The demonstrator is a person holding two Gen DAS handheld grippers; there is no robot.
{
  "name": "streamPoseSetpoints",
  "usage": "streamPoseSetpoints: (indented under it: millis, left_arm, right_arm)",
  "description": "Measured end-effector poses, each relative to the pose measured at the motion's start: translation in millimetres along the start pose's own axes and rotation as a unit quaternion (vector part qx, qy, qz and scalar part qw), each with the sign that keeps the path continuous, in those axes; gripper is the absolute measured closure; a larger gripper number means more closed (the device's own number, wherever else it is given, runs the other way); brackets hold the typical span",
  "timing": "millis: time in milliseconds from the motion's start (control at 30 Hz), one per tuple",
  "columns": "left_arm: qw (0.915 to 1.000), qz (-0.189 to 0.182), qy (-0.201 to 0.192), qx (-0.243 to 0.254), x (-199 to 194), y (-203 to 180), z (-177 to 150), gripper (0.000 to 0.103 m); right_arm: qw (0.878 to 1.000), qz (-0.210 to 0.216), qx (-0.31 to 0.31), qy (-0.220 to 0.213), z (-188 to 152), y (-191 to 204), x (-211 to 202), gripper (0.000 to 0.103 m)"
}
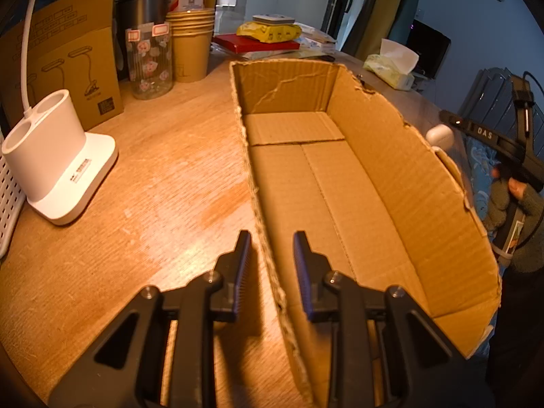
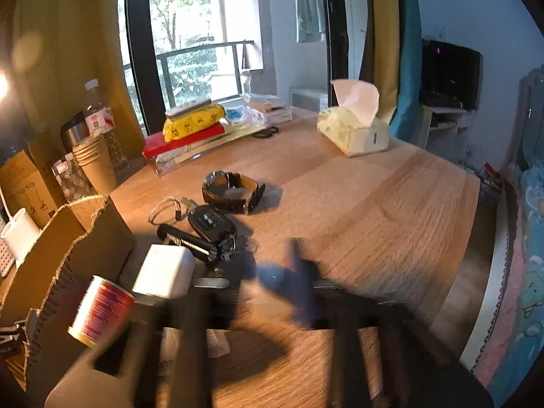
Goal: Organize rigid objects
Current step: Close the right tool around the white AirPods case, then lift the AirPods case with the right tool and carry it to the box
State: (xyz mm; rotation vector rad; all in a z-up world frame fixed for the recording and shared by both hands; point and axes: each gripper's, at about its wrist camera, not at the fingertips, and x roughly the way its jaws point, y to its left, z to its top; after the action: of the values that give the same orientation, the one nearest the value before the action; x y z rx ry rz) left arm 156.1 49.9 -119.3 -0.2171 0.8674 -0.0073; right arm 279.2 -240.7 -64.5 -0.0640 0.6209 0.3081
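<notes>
Both closed: left tongs (image 1: 272, 236) pinch box (image 1: 391, 176) wall, right tongs (image 2: 292, 272) load unclear; case (image 2: 163, 272) seems light, slick, grip flat sides

Light wood-grain surface (image 2: 374, 204), plain brown corrugated cardboard box (image 1: 391, 176), white lamp base (image 1: 64, 170), red-labelled can (image 2: 102, 309) (gold rim), yellow packet (image 2: 193, 120) on red book (image 2: 180, 142), black key fob (image 2: 210, 226), pale green tissue box (image 2: 353, 132).
</notes>
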Motion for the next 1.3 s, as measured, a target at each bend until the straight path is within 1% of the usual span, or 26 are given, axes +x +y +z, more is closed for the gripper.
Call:
streamPoseSetpoints:
  millis: [67, 167, 200, 267, 300, 333, 367, 533, 600, 733, 833, 933, 967, 1033, 1067, 1200, 1300]
  left_arm:
    - [1.0, 0.0, 0.0, 0.0, 0, 0, 0, 0.077]
    - [1.0, 0.0, 0.0, 0.0, 0, 0, 0, 0.077]
    - [1.0, 0.0, 0.0, 0.0, 0, 1, 0, 0.077]
    - [1.0, 0.0, 0.0, 0.0, -1, 2, 0, 0.077]
    - [1.0, 0.0, 0.0, 0.0, -1, 2, 0, 0.077]
    - [1.0, 0.0, 0.0, 0.0, -1, 2, 0, 0.077]
    - [1.0, 0.0, 0.0, 0.0, -1, 2, 0, 0.077]
    - [1.0, 0.0, 0.0, 0.0, -1, 2, 0, 0.077]
    - [1.0, 0.001, 0.0, 0.0, -1, 1, 0, 0.076]
    - [1.0, 0.001, 0.0, 0.0, -1, 1, 0, 0.076]
    - [1.0, 0.001, 0.0, 0.0, -1, 1, 0, 0.076]
    - [1.0, 0.001, 0.0, 0.0, -1, 1, 0, 0.076]
    - [1.0, 0.001, 0.0, 0.0, -1, 1, 0, 0.076]
    - [1.0, 0.001, 0.0, 0.0, -1, 1, 0, 0.076]
    - [1.0, 0.001, 0.0, 0.0, -1, 1, 0, 0.076]
    - [1.0, 0.001, 0.0, 0.0, -1, 1, 0, 0.076]
    - [1.0, 0.001, 0.0, 0.0, -1, 1, 0, 0.076]
  right_arm:
    - [1.0, 0.003, -0.002, -0.004, 3, 2, -3, 0.091]
    - [1.0, 0.002, -0.011, 0.019, 2, 5, 9, 0.091]
    - [1.0, 0.001, -0.01, 0.027, -1, 4, 13, 0.088]
    - [0.999, -0.004, -0.013, 0.042, -9, 4, 18, 0.071]
    - [0.999, -0.005, -0.014, 0.043, -13, 4, 18, 0.052]
    - [0.999, -0.004, -0.013, 0.045, -16, 3, 19, 0.04]
    - [0.999, -0.001, -0.011, 0.05, -19, 2, 20, 0.038]
    - [0.997, 0.002, -0.007, 0.074, -26, -6, 34, 0.038]
    - [0.997, 0.011, 0.011, 0.079, -28, -13, 38, 0.038]
    - [0.996, 0.023, 0.02, 0.08, -28, -18, 41, 0.038]
    - [0.997, 0.005, 0.012, 0.076, -29, -18, 40, 0.038]
    - [0.997, -0.023, -0.004, 0.068, -34, -17, 39, 0.039]
    - [0.998, -0.028, -0.006, 0.065, -35, -17, 38, 0.041]
    - [0.997, -0.045, -0.018, 0.056, -38, -15, 36, 0.051]
    - [0.997, -0.059, -0.025, 0.05, -40, -13, 35, 0.051]
    - [0.997, -0.061, -0.018, 0.045, -41, -15, 33, 0.052]
    - [0.998, -0.053, -0.012, 0.04, -41, -15, 31, 0.052]
